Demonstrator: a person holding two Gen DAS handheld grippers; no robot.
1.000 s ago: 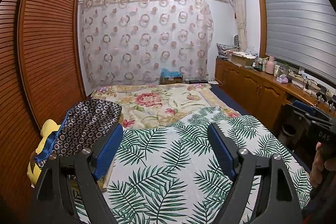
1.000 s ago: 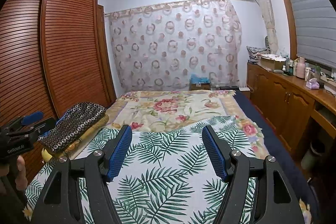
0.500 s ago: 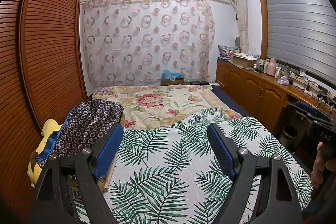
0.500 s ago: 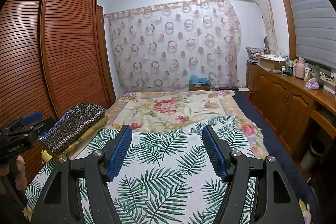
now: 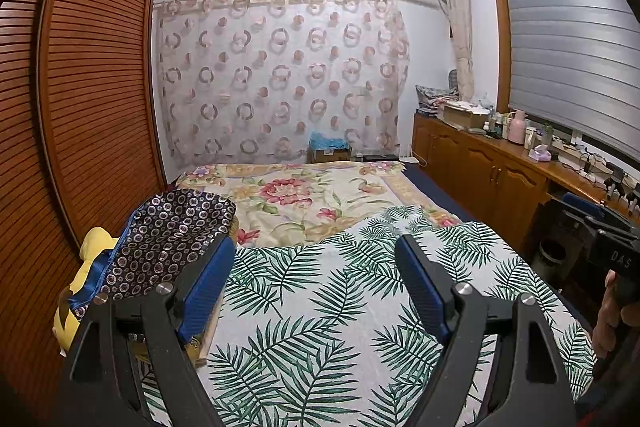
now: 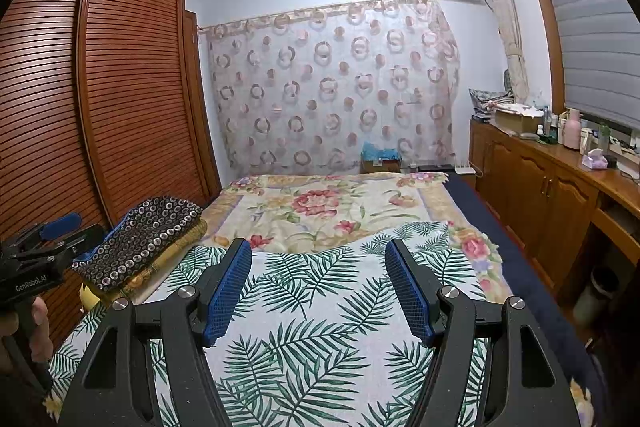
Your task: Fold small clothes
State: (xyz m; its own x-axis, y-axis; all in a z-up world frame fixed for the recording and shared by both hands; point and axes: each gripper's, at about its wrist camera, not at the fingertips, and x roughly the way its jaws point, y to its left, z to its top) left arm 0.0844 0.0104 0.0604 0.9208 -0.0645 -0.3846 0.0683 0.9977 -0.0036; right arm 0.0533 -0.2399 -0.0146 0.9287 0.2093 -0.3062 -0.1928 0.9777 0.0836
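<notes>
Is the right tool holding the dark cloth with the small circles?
No. The right tool is open and empty above the leaf-print sheet, while the dark circle-print cloth lies apart at the bed's left edge.

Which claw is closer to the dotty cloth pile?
Left. The left claw hangs open right beside the dotty cloth pile; the right claw is open over the palm-leaf sheet, farther away.

White lettering "GenRobot.AI" stands on the black hand-held left gripper (image 6: 60,227) body, left of the right tongs; "DAS" shows on the black right gripper (image 5: 580,205) body, right of the left tongs.
</notes>
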